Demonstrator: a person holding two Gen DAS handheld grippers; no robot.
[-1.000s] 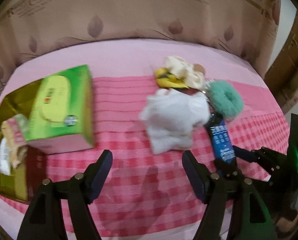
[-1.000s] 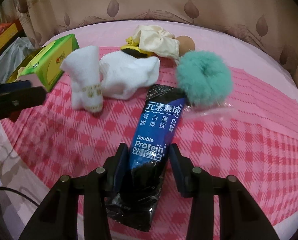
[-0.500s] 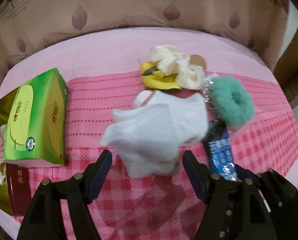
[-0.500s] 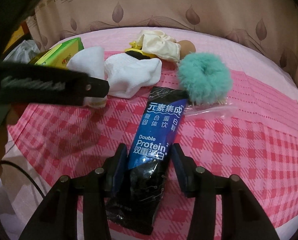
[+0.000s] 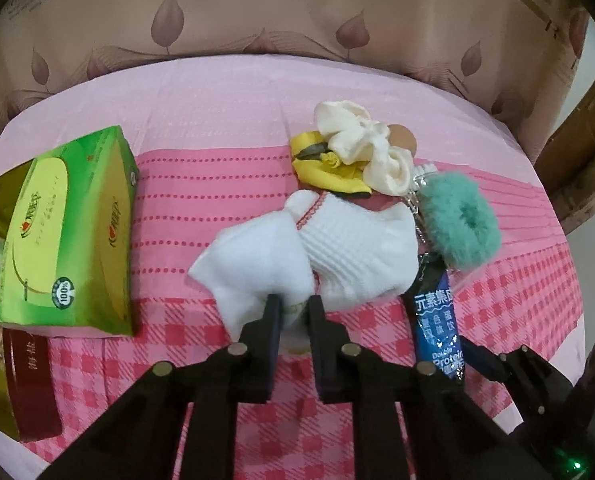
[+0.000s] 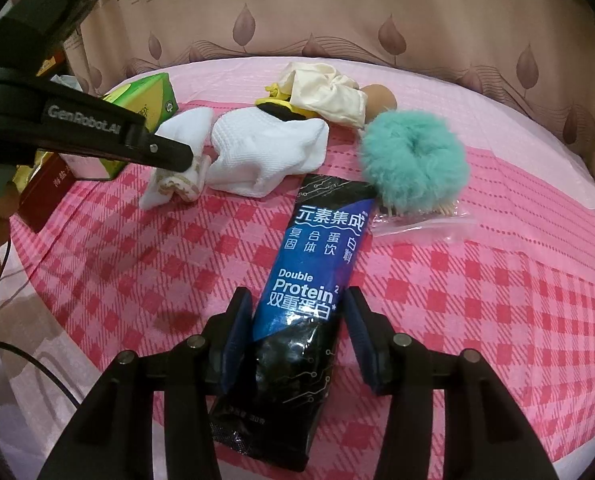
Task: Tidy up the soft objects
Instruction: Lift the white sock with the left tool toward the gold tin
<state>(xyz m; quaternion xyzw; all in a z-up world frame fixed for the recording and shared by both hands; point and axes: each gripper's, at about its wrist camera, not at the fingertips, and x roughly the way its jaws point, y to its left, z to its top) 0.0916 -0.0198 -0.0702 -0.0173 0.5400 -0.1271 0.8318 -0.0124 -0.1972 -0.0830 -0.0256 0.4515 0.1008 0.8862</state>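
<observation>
Through my left wrist camera, my left tongs (image 5: 293, 312) had just clamped onto the cuff of the small white folded sock (image 5: 253, 268); it lay straight ahead, long axis running away and leftward. Against it lay the ribbed white sock (image 5: 361, 252), my landmark (two socks, then). Beyond that: one cream scrunchie (image 5: 361, 148); right: one teal fluffy scrunchie (image 5: 461, 224).

Through my right wrist camera, my right tongs (image 6: 297, 328) straddled the one blue-black protein sachet (image 6: 309, 280), just easing open, pads clear. It lay near-side of the ribbed sock (image 6: 269, 148), pointing toward it.
</observation>
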